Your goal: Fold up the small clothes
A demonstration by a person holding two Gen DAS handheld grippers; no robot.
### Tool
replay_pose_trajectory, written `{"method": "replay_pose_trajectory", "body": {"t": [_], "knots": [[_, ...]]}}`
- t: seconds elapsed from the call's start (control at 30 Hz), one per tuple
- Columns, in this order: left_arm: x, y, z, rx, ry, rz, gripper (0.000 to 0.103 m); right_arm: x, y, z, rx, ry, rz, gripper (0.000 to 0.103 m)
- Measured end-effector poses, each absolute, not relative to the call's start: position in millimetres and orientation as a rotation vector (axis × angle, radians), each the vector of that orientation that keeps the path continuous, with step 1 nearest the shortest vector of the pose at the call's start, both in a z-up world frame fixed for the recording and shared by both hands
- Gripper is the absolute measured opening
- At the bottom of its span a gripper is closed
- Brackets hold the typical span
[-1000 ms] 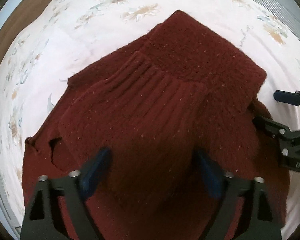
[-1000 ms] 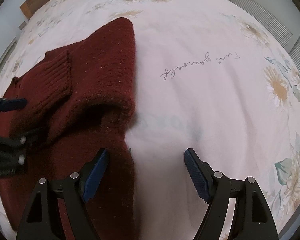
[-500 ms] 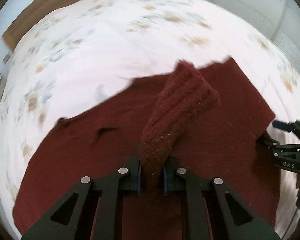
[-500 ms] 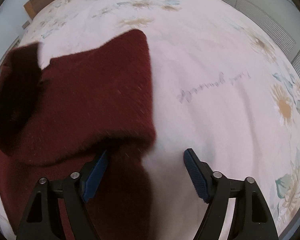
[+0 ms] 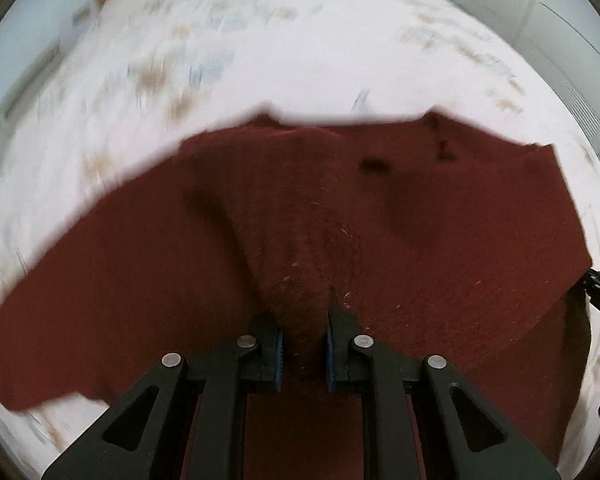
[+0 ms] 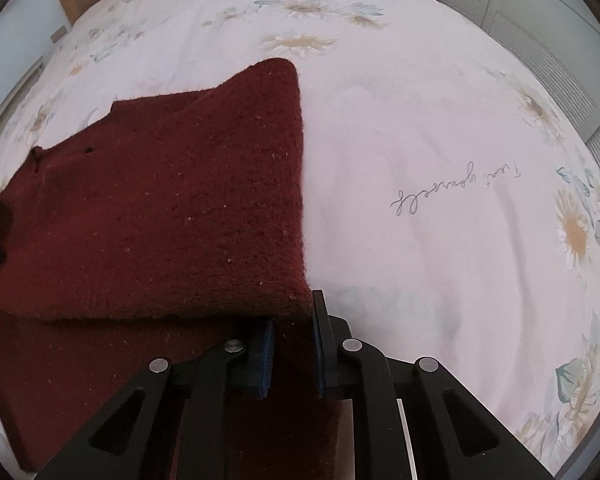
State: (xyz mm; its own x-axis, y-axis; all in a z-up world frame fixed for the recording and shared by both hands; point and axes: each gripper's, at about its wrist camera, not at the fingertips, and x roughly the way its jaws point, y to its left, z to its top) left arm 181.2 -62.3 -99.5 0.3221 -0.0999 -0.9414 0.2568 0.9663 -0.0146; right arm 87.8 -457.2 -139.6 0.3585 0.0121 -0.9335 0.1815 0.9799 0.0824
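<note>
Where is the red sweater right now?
The sweater lies on the flowery bedsheet, filling the left of the right wrist view. Both tools pinch its near edge, the right tool at its right corner.

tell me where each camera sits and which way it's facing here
Left wrist: rides on the left gripper, looking steeply down along its fingers, which pinch a ridge of the dark red sweater; the right gripper's black tip peeks in at the right edge.
Right wrist: rides on the right gripper, also looking steeply down, its jaws pinching the sweater's right edge; a dark blur at the left edge may be the other gripper.
Shared: the same sweater on the floral bedsheet.
</note>
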Motion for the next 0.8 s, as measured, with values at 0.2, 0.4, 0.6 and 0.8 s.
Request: {"method": "replay_pose_trajectory", "body": {"t": [0.2, 0.4, 0.6, 0.8], "knots": [[184.5, -43.4, -114.7, 0.048, 1.28, -0.204, 0.032, 91.3, -457.0, -140.3, 0.179, 1.222, -0.105, 0.016], [190.3, -16.4, -103.1, 0.032, 1.327, -0.162, 0.047, 93.3, -453.3, -138.4, 0.186, 1.229, -0.092, 0.019], [203.8, 23.5, -86.2, -0.011, 1.309, -0.107, 0.091, 90.7, -454.4, -130.7, 0.174, 1.234, -0.085, 0.026], [234.9, 24.6, -85.4, -0.026, 1.337, -0.12, 0.098, 80.8, -455.2, -121.8, 0.149, 1.235, -0.081, 0.054]]}}
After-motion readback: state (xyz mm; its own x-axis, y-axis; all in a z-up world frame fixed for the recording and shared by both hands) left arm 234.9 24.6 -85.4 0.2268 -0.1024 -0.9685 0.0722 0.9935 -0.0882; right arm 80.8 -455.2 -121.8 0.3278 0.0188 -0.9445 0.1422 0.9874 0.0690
